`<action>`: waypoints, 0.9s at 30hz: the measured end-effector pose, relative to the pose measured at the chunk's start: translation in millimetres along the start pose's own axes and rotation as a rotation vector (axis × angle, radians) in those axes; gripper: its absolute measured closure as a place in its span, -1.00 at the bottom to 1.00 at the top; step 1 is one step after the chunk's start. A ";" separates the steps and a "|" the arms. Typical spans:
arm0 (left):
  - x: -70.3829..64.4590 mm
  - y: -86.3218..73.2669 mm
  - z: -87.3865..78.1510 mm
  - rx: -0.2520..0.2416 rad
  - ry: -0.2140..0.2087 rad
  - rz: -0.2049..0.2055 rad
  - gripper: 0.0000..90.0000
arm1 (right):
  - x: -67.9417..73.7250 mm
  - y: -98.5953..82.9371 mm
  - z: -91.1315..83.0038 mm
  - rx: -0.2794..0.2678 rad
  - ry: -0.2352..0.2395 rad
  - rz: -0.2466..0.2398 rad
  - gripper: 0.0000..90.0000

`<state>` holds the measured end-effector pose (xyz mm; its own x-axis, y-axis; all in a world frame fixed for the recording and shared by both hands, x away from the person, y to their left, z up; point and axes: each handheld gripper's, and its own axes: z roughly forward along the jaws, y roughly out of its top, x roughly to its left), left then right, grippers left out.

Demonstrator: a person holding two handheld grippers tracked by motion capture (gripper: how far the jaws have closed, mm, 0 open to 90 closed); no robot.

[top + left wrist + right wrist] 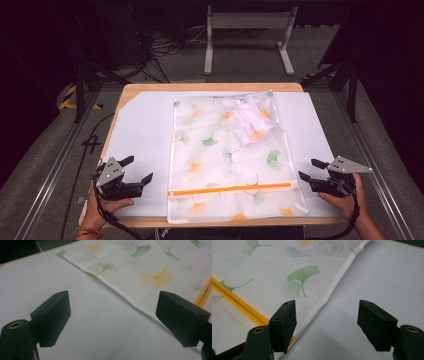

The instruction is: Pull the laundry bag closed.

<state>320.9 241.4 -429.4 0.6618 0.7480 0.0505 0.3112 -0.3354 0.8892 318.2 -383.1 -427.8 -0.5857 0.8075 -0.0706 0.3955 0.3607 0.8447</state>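
My left gripper [134, 170], at the lower left of the high view, is black with a grey three-cornered plate on top, dotted with small dark holes, and a black cable looping down from it. A red-orange band circles the wrist of my left hand [100, 210]. My right gripper [312, 170], lower right, matches: black body, grey plate, black cable. In both gripper views I see blocky matte-black jaws with small screw holes and brass-ringed sockets at their bases.
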 end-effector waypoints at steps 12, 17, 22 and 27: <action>-4.2 -8.2 -8.1 0.041 -0.049 0.035 0.29 | 21.8 23.8 7.6 -0.005 0.081 -0.063 -0.08; -7.3 -9.7 -15.8 0.037 -0.033 0.036 0.38 | 33.0 39.5 15.8 -0.018 0.123 -0.082 -0.07; -14.7 -12.2 -20.5 0.052 -0.038 0.046 0.57 | 45.9 55.1 29.2 -0.010 0.156 -0.135 -0.01; -25.0 -10.5 -23.3 0.072 -0.032 0.076 0.74 | 64.6 70.7 45.3 -0.018 0.195 -0.188 0.09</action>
<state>285.2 239.5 -429.4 0.7068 0.7002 0.1009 0.3067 -0.4319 0.8482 340.4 -284.3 -396.7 -0.7734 0.6215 -0.1250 0.2554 0.4860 0.8358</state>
